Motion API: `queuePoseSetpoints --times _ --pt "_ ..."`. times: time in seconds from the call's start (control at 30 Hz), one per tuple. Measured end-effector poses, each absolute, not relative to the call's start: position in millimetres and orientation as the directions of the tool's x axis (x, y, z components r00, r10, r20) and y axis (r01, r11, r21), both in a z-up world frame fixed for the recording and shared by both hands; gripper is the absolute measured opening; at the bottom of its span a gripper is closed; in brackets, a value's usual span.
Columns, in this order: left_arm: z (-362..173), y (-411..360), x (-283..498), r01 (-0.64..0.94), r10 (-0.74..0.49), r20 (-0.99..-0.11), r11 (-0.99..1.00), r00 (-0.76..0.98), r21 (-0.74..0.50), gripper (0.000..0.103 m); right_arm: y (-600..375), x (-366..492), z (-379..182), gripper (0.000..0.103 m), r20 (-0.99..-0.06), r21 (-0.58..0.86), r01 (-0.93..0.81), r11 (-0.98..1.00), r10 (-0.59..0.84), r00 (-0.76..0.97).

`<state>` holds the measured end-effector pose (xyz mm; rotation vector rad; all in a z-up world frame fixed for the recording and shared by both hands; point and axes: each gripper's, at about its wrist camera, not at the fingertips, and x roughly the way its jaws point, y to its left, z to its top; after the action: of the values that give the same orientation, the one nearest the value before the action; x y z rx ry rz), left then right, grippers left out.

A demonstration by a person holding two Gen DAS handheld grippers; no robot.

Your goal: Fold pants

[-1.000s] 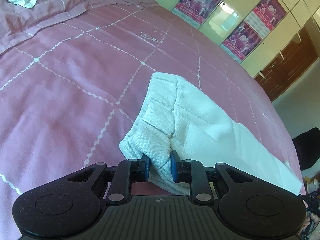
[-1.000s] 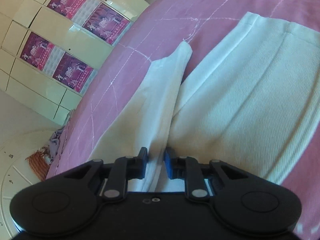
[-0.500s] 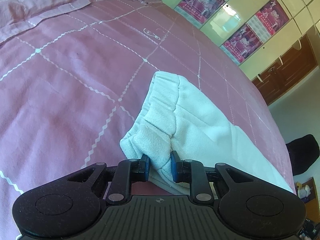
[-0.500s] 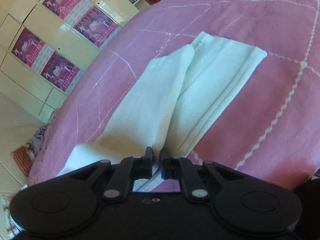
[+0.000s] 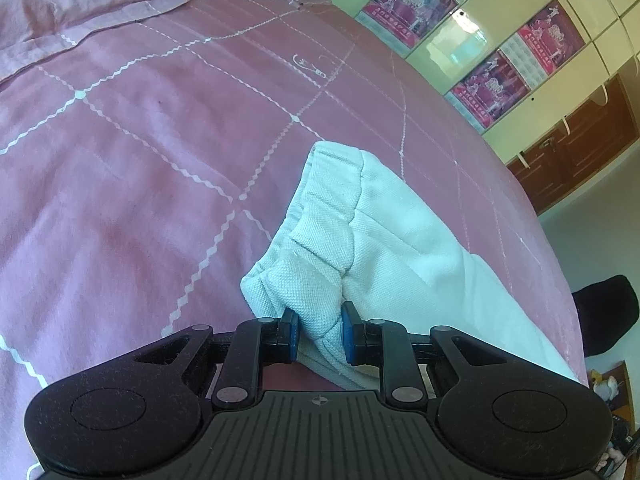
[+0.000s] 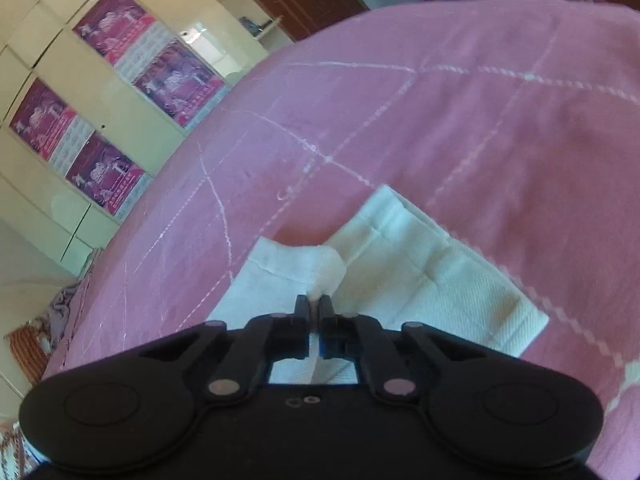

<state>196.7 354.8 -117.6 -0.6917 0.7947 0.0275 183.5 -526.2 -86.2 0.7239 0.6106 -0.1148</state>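
**White pants on pink bedspread, gripped at both ends**

Left gripper [image 5: 319, 334]: black two-finger tool with blue pads, jaws narrow and clamped on a bunched fold of the gathered elastic waistband of the white woven cotton pants [image 5: 384, 248]. The waist end is lifted slightly off the pink bedspread with white zigzag grid lines [image 5: 132, 168]; the rest of the garment trails to the right along the bed's edge.

Right gripper [image 6: 314, 308]: black two-finger tool; its jaws have just been closing and now stand almost together, pinching a thin edge of the same pants [image 6: 420, 276] at the hem end. There the cloth lies in two flat layers on the bedspread [image 6: 460, 120], a seamed hem showing beyond the fingertips. This view is motion-blurred.

Surroundings: cream glossy wardrobe with purple poster panels [image 6: 100, 92] behind the bed; brown wooden door [image 5: 580, 148] at the right of the left view.
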Motion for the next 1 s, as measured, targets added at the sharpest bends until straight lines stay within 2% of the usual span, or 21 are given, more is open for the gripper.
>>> queuePoseSetpoints --times 0.1,0.17,0.27,0.33,0.5,0.57,0.63,0.67,0.7,0.8,0.87,1.0 --pt "-118 355 196 -0.271 -0.228 -0.661 0.781 0.715 -0.563 0.022 -530 152 -63 0.003 -0.447 0.597 0.250 0.763 0.057 0.892" --pt "-119 356 195 -0.269 -0.230 -0.655 0.777 0.720 -0.569 0.022 -547 128 -62 0.003 -0.420 0.610 0.307 0.731 -0.030 0.907" --pt "-121 357 194 -0.268 -0.233 -0.648 0.771 0.725 -0.578 0.022 -561 124 -94 0.004 -0.581 0.554 0.428 0.714 -0.036 0.813" --pt "-122 358 194 -0.271 -0.234 -0.647 0.767 0.726 -0.582 0.022 -565 125 -95 0.004 -0.574 0.585 0.420 0.693 -0.012 0.819" --pt "-120 356 196 -0.275 -0.228 -0.657 0.775 0.718 -0.569 0.022 -552 147 -88 0.004 -0.609 0.511 0.416 0.752 -0.024 0.793" --pt "-119 355 196 -0.276 -0.226 -0.659 0.777 0.717 -0.566 0.022 -545 146 -67 0.004 -0.522 0.540 0.338 0.771 -0.008 0.853" --pt "-120 355 196 -0.276 -0.225 -0.659 0.777 0.718 -0.566 0.022 -546 129 -44 0.004 -0.351 0.616 0.227 0.754 0.005 0.936" --pt "-120 355 196 -0.277 -0.226 -0.658 0.775 0.719 -0.569 0.022 -548 122 -41 0.004 -0.307 0.642 0.206 0.739 0.001 0.952" --pt "-120 356 196 -0.278 -0.228 -0.655 0.771 0.720 -0.573 0.022 -551 119 -44 0.004 -0.326 0.640 0.234 0.732 -0.017 0.945" --pt "-121 357 196 -0.271 -0.235 -0.651 0.769 0.721 -0.579 0.022 -567 138 -95 0.004 -0.663 0.514 0.473 0.715 -0.018 0.749" --pt "-120 358 196 -0.271 -0.236 -0.653 0.771 0.719 -0.577 0.022 -574 131 -112 0.004 -0.647 0.577 0.467 0.670 0.025 0.762" --pt "-120 358 198 -0.274 -0.234 -0.657 0.772 0.716 -0.573 0.022 -571 132 -110 0.004 -0.639 0.563 0.460 0.687 0.009 0.769"
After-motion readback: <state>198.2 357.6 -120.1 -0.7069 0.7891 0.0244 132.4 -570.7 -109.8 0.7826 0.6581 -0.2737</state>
